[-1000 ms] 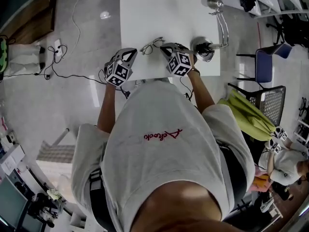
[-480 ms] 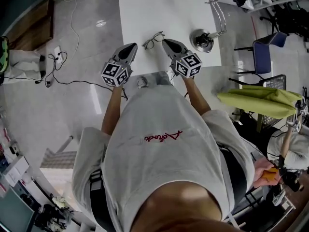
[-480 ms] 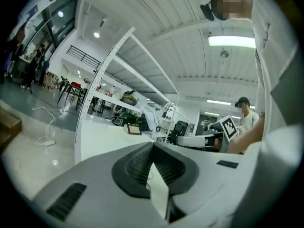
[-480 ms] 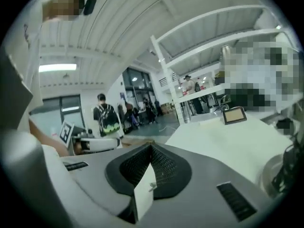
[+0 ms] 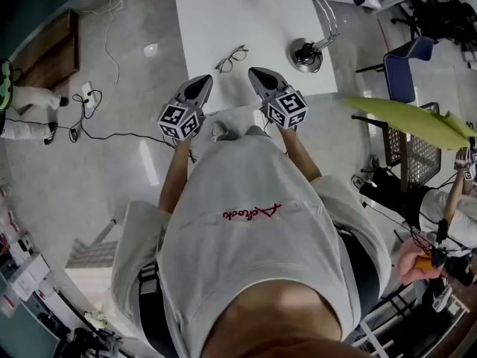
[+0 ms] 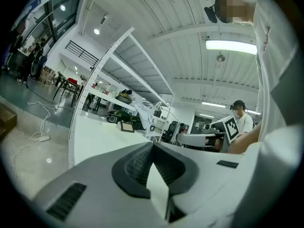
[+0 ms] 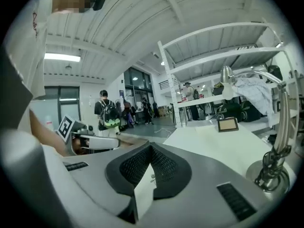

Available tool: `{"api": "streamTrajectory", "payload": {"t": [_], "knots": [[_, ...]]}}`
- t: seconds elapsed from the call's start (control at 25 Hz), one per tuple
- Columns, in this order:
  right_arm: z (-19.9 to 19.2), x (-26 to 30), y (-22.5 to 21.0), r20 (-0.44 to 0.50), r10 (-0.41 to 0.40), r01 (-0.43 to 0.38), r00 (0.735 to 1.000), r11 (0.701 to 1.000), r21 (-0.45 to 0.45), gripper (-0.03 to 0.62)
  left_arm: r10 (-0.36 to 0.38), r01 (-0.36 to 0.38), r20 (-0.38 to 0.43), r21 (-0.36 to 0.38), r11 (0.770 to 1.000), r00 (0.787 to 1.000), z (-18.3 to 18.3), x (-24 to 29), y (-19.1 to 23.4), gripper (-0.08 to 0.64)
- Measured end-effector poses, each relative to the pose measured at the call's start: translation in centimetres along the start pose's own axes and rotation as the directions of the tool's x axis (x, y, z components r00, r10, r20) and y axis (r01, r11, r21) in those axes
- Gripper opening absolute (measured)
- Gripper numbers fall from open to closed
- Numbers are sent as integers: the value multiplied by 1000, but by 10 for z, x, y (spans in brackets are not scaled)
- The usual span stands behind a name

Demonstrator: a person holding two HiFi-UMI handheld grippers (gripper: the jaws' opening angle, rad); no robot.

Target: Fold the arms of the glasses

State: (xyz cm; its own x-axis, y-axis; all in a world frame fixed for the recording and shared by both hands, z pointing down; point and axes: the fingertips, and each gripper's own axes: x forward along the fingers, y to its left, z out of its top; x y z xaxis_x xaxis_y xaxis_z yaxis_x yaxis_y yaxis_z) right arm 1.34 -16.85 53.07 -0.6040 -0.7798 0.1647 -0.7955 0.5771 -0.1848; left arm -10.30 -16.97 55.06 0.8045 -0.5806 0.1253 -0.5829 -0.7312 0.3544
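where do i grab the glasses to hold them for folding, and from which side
Probably the lens rim at the left end, taken by the left gripper from the near edge of the table. The glasses lie flat and slanted on it, that end nearest, and the thin frame suits a pinch across the rim. That leaves the right gripper free for the arms.
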Motion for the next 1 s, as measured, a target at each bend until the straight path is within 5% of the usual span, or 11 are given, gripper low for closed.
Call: {"api": "streamTrajectory", "payload": {"t": [0.2,1.0], "knots": [[4,-7,13,-17,45,-47,999,994,-96,37,-9,9,21,14,1000,1000,5,1,-17,29],[-28,-157,38,5,37,-37,999,996,-79,35,76,-77,29,37,996,997,-43,-37,-151,28]]}}
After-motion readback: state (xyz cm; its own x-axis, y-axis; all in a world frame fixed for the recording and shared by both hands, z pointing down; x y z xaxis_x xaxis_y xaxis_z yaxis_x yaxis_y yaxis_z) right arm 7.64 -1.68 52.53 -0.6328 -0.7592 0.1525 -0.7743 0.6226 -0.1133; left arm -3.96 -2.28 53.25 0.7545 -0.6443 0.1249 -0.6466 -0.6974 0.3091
